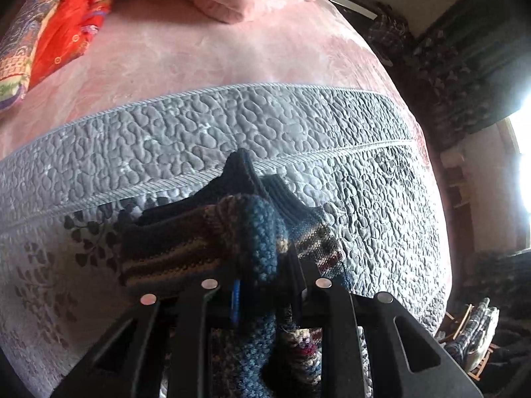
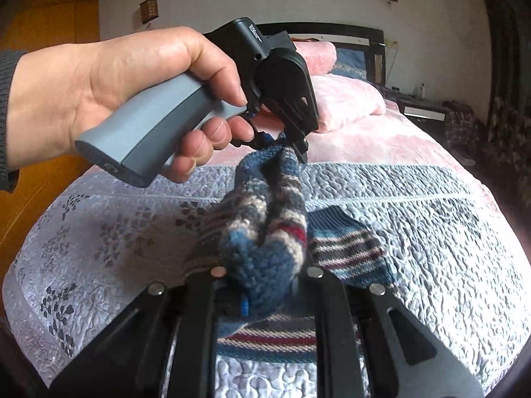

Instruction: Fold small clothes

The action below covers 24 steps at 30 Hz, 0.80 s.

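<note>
Knitted sock (image 2: 265, 219) — clamped by both grippers; right wrist view alone shows hand (image 2: 109, 99).

No legible text anywhere

You have two tools, the left tool (image 2: 292, 139) and the right tool (image 2: 262, 285), and one hand (image 2: 132, 93) in sight. I count two striped socks: one sock (image 2: 268, 212) lifted, one flat sock (image 2: 348, 245) on the bed (image 2: 415, 215). Two pink pillows (image 2: 345, 99) lie at the bed's far edge.
</note>
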{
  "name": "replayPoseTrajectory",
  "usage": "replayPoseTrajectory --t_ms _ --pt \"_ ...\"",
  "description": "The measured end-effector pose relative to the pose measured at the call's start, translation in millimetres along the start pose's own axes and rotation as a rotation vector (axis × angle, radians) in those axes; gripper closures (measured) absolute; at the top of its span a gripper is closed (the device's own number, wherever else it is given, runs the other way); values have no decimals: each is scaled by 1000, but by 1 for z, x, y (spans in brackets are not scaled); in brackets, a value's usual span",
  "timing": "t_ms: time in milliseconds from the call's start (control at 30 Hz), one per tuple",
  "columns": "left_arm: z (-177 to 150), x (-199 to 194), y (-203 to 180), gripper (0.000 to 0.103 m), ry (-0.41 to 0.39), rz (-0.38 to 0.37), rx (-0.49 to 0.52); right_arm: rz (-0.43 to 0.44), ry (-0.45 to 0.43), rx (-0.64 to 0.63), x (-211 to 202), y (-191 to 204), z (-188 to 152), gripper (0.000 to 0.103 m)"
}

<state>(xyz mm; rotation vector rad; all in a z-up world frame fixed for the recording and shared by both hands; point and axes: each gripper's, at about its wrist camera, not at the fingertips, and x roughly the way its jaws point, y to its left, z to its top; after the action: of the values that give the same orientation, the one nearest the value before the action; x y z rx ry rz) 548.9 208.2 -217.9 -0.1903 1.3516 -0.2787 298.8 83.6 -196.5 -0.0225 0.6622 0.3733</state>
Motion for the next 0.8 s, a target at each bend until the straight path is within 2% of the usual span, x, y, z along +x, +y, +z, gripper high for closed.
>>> replayPoseTrajectory --t_ms 400,533,800 --pt "-6 44 -39 81 -1 54 46 -16 40 68 8 -41 -29 90" --pt "-10 55 -51 81 -23 96 81 -17 54 89 12 -53 -39 90" --pt "-12 77 -64 81 -62 126 82 18 81 172 22 -80 -55 90"
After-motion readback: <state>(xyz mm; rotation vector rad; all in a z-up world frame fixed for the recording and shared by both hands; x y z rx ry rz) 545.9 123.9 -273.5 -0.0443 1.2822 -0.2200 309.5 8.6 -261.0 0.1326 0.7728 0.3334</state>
